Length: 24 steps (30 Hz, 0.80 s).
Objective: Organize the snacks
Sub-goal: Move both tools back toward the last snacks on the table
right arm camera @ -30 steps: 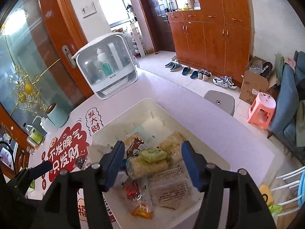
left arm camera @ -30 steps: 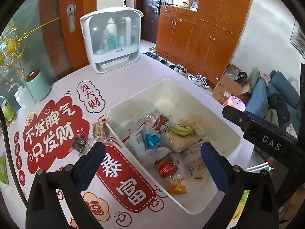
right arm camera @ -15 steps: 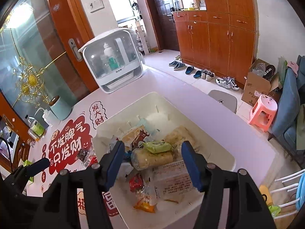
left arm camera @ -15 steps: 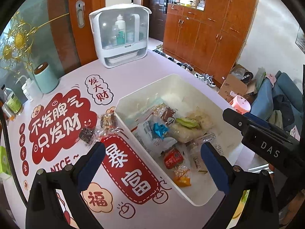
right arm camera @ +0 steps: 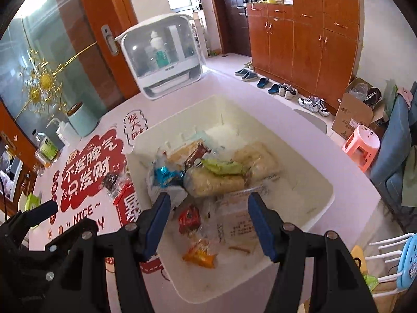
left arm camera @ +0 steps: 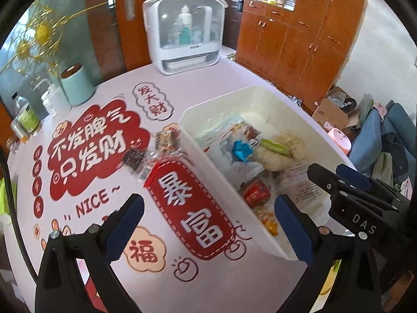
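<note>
Right now the left gripper (left arm camera: 208, 224) is hanging over the table (left arm camera: 234, 78), with its blue fingers (left arm camera: 125, 216) standing wide apart and nothing between them. One finger is sitting over the red stickers (left arm camera: 86, 143) and the other is sitting over the near corner of the bin (left arm camera: 216, 182).

The right gripper (right arm camera: 208, 221) is pointing down into the bin (right arm camera: 312, 182). Its blue fingers (right arm camera: 260, 224) are standing partly open, and they are not holding anything. A clear bag with writing (right arm camera: 237, 221) and a small red pack (right arm camera: 189, 219) are lying below the gap, not touching the fingers.

Most snacks are lying in the bin in a loose pile. A green pack (right arm camera: 224, 167) is resting on top of a pale bag of noodles (right arm camera: 216, 182). A blue wrapper (right arm camera: 165, 174) is lying to the left of them, and an orange pack (right arm camera: 200, 254) is lying near the front wall.

Two small snacks (left arm camera: 148, 151) are lying on the table, just beside the left wall of the bin, outside it.

At the back of the table a white box with a clear door (left arm camera: 185, 31) is standing upright with bottles inside. A mint can (left arm camera: 77, 86) is standing at the left edge.
</note>
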Tool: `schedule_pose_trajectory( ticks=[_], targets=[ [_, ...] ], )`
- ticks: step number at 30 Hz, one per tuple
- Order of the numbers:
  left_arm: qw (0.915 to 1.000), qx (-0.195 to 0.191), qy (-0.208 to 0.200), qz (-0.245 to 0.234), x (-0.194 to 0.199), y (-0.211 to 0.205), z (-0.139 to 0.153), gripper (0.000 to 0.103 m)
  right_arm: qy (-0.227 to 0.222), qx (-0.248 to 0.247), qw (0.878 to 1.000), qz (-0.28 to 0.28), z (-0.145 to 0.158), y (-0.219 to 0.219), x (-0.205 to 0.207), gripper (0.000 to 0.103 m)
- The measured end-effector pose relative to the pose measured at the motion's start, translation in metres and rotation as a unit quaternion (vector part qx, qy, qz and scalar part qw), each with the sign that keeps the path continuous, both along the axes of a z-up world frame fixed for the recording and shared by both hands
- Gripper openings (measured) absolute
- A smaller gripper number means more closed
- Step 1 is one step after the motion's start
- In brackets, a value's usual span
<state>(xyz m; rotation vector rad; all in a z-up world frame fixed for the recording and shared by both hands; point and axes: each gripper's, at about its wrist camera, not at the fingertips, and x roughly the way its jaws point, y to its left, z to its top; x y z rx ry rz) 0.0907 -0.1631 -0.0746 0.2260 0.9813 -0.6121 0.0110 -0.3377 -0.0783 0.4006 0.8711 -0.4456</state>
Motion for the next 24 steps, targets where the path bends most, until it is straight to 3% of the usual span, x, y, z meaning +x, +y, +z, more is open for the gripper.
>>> schedule_pose_trajectory(
  ticks=[9, 16, 20, 24],
  targets=[
    [0.9977, 0.040, 0.025, 0.050, 0.001, 0.061, -0.036, 0.100, 0.016, -0.006, 0.998, 0.061, -0.008, 0.050, 0.014, 0.062],
    [0.9871, 0.090, 0.064, 0.116, 0.004, 0.133, -0.080, 0.100, 0.043, -0.016, 0.990, 0.135, -0.023, 0.102, 0.030, 0.062],
    [0.9824, 0.099, 0.072, 0.141, 0.020, 0.163, -0.088, 0.100, 0.052, -0.017, 0.983, 0.174, -0.030, 0.126, 0.047, 0.062],
    [0.9832, 0.106, 0.044, 0.141, 0.046, 0.168, -0.079, 0.100, 0.043, -0.017, 0.978, 0.203, -0.027, 0.139, 0.072, 0.062]
  ],
)
